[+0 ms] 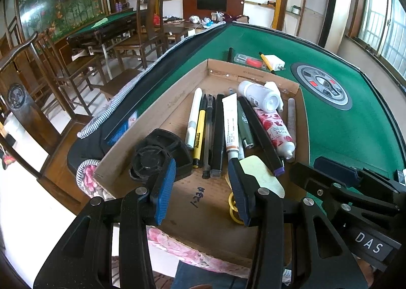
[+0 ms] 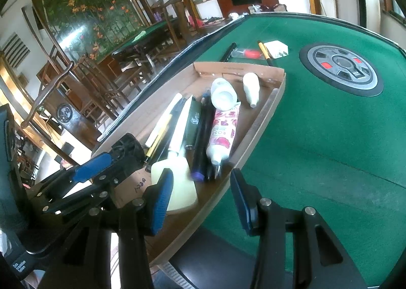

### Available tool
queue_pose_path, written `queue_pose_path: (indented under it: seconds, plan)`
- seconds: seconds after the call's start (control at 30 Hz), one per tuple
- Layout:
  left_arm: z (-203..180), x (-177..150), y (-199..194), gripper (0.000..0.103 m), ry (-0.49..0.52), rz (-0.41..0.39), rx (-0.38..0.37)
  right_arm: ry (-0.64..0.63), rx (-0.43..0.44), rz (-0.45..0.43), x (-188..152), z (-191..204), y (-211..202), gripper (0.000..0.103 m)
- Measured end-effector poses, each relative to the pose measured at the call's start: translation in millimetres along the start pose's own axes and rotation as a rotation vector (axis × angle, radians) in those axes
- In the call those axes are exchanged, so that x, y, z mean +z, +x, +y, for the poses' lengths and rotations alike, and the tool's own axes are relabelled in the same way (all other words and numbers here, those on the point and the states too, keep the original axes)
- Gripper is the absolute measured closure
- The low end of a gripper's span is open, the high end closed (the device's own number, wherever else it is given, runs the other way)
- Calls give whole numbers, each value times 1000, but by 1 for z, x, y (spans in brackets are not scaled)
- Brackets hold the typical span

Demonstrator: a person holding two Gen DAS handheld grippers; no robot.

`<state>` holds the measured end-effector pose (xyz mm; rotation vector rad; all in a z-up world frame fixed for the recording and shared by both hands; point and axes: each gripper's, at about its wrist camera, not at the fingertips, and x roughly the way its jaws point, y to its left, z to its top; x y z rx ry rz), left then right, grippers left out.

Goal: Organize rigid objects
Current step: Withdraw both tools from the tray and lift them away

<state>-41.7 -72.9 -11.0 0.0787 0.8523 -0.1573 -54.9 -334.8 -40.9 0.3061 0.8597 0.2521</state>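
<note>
A shallow cardboard tray (image 1: pixel 177 93) on the green table holds a row of pens and markers (image 1: pixel 206 134), a white tube (image 1: pixel 231 124), a rose-print tube (image 1: pixel 277 129), a white bottle (image 1: pixel 258 96), a black round holder (image 1: pixel 157 157), and a pale flat piece with yellow scissors handles (image 1: pixel 234 210). My left gripper (image 1: pixel 203 195) is open and empty over the tray's near end. My right gripper (image 2: pixel 203 200) is open and empty over the tray's near right edge (image 2: pixel 253 144); the pale piece (image 2: pixel 177 185) lies by its left finger.
Beyond the tray lie a black pen (image 1: pixel 230 54), a clear case with a red item (image 1: pixel 250 61), a yellow pen (image 1: pixel 266 61) and a white block (image 1: pixel 275 61). A round control panel (image 1: pixel 322 85) sits mid-table. Chairs stand to the left.
</note>
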Motion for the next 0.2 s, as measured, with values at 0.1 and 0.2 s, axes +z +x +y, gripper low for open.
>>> queue_pose_path:
  seconds: [0.1, 0.2]
  plan:
    - [2, 0, 1, 60, -6, 4, -9, 1, -5, -5, 0, 3, 1, 56]
    - [5, 0, 3, 60, -15, 6, -13, 7, -5, -12, -1, 4, 1, 56]
